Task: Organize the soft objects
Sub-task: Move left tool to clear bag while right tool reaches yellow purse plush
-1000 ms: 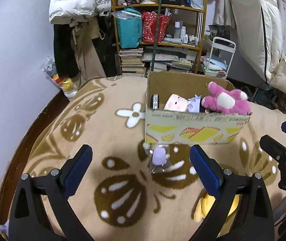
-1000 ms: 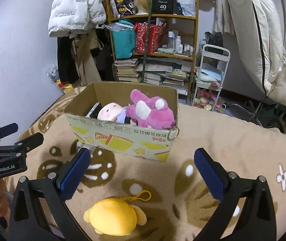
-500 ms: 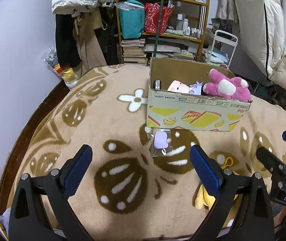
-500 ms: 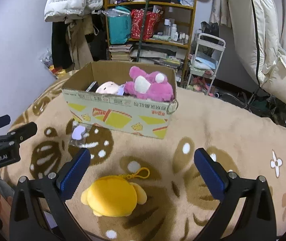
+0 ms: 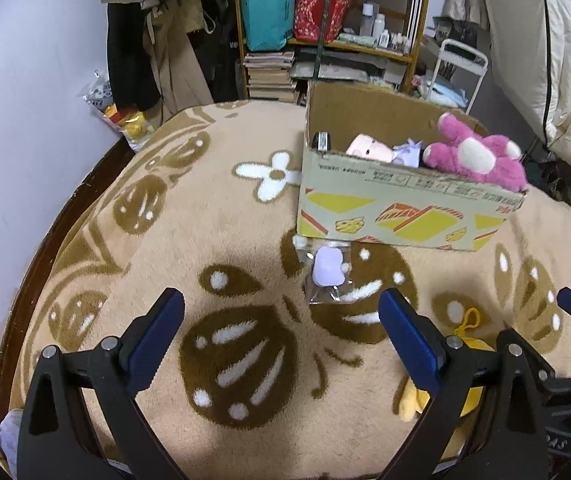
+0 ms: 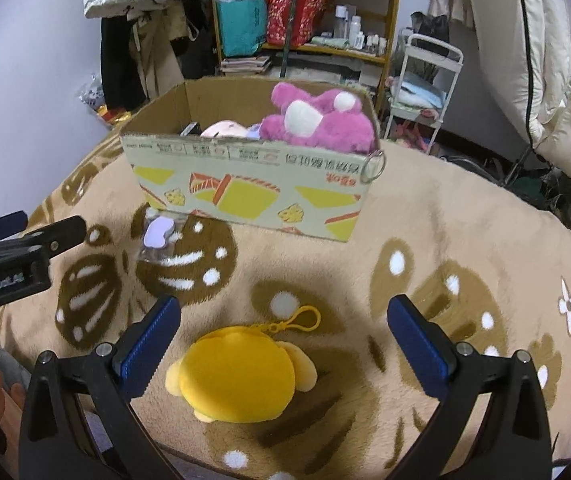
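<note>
A cardboard box stands on the patterned blanket and holds a pink plush, a pale pink toy and a small lilac toy. A purple toy in a clear bag lies just in front of the box. A yellow plush with a keyring loop lies nearer. My left gripper is open and empty, short of the bagged toy. My right gripper is open and empty, its fingers either side of the yellow plush and above it.
The brown-and-tan blanket covers a bed with a dark wooden edge at the left. Behind stand a cluttered wooden shelf, hanging coats, a white cart and cream bedding.
Both grippers have pulled back and risen, so the box and toys sit farther off and lower in view. The right gripper now frames the yellow plush more squarely. Nothing was grasped.
</note>
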Demonstrator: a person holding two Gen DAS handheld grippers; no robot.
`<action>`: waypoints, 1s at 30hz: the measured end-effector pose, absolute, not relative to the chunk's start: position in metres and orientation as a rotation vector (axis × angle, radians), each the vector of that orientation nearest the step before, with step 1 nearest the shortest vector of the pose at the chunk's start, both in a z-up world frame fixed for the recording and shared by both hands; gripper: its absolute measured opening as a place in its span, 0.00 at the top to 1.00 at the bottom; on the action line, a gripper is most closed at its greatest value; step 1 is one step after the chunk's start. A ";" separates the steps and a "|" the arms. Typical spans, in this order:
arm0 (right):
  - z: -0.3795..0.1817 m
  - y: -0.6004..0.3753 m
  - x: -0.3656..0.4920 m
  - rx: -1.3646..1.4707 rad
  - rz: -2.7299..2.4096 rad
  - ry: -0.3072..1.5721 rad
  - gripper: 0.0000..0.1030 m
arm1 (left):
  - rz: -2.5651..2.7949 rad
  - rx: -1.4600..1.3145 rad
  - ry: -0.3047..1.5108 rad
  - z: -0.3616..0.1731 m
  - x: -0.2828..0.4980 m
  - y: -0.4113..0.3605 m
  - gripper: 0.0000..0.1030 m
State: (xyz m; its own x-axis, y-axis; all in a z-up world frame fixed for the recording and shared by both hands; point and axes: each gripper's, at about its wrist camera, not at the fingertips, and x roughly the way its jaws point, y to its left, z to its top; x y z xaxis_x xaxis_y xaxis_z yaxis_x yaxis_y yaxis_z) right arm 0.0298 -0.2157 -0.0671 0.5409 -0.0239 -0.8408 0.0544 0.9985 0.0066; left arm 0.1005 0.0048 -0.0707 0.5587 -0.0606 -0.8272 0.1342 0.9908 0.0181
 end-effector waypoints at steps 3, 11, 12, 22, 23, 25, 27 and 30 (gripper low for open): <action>-0.074 -0.214 0.033 0.040 -0.037 1.024 0.00 | -0.117 0.098 1.004 -0.081 0.107 0.000 0.06; -0.090 -0.209 0.040 0.051 -0.010 1.092 0.00 | -0.141 0.097 1.074 -0.102 0.128 -0.008 0.06; -0.093 -0.209 0.041 0.058 -0.002 1.103 0.00 | -0.143 0.095 1.081 -0.104 0.130 -0.009 0.06; -0.129 -0.194 0.045 0.123 0.096 1.225 0.00 | -0.199 0.088 1.155 -0.128 0.149 -0.019 0.06; -0.133 -0.192 0.046 0.121 0.101 1.237 0.00 | -0.203 0.093 1.164 -0.131 0.150 -0.021 0.06; -0.143 -0.188 0.048 0.101 0.099 1.279 0.00 | -0.207 0.098 1.178 -0.137 0.154 -0.023 0.06; -0.153 -0.185 0.048 0.082 0.083 1.313 0.06 | -0.215 0.099 1.197 -0.143 0.158 -0.025 0.06; -0.159 -0.184 0.048 0.075 0.081 1.326 0.12 | -0.226 0.099 1.212 -0.153 0.165 -0.027 0.06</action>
